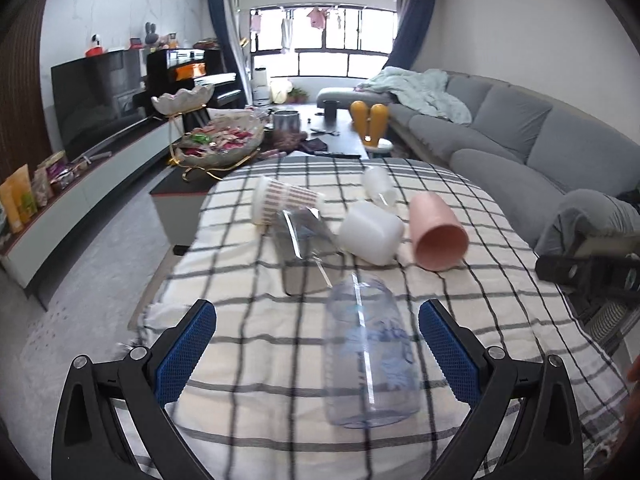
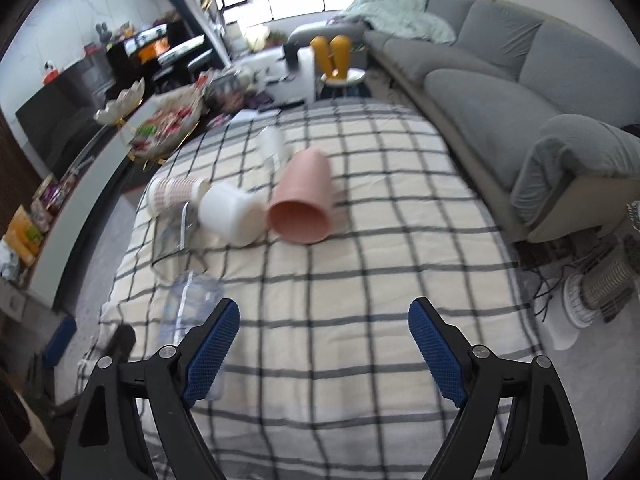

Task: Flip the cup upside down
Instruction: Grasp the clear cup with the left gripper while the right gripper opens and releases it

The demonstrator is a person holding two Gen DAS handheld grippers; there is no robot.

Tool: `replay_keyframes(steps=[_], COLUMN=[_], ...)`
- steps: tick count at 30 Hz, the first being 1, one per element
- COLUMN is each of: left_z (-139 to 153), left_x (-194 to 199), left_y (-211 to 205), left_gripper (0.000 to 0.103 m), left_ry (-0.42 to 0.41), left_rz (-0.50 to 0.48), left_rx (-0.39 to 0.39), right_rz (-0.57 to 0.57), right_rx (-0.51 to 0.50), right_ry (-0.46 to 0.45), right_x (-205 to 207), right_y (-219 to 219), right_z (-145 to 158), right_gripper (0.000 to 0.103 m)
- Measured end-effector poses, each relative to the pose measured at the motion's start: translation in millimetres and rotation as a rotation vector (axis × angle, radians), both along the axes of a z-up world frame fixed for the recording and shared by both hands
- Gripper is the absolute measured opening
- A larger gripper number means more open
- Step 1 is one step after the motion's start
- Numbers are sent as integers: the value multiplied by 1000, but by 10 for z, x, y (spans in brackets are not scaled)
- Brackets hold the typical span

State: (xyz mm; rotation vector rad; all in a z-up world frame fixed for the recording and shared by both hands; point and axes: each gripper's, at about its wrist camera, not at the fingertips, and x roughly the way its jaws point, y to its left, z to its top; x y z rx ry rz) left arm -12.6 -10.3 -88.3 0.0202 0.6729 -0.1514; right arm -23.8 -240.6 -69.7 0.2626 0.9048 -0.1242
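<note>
Several cups lie on their sides on the checked tablecloth (image 1: 248, 344). A clear bluish cup (image 1: 370, 354) lies between the fingers of my open left gripper (image 1: 318, 316), nearer the right pad, untouched; it shows at the left in the right wrist view (image 2: 188, 304). Farther off lie a pink cup (image 1: 438, 232) (image 2: 304, 204), a white cup (image 1: 372, 232) (image 2: 230, 212), a clear glass (image 1: 298, 228), a patterned white cup (image 1: 280, 200) (image 2: 172, 192) and a small frosted cup (image 1: 378, 184) (image 2: 274, 144). My right gripper (image 2: 324, 320) is open and empty above bare cloth.
A grey sofa (image 1: 520, 132) runs along the right. A coffee table with a snack bowl (image 1: 220, 140) stands beyond the table, a TV bench (image 1: 80, 184) at left. A heater (image 2: 600, 288) and cables sit on the floor at right.
</note>
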Motion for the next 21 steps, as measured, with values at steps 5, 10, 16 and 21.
replay_keyframes(steps=[5, 10, 16, 21], left_z=[-151, -227, -439, -553], left_x=[-75, -158, -45, 18], left_y=[-78, -193, -297, -298], left_gripper=[103, 103, 103, 100], left_ry=[-3, -32, 55, 101], left_rz=[-11, -25, -22, 11], left_rx=[-50, -27, -1, 9], right_rz=[-33, -49, -77, -93], right_rx=[27, 36, -8, -4], right_ry=[-5, -21, -60, -58], right_x=[-7, -18, -71, -59], right_y=[-138, -217, -307, -362], right_z=[-86, -146, -241, -308], right_gripper=[90, 90, 90, 90])
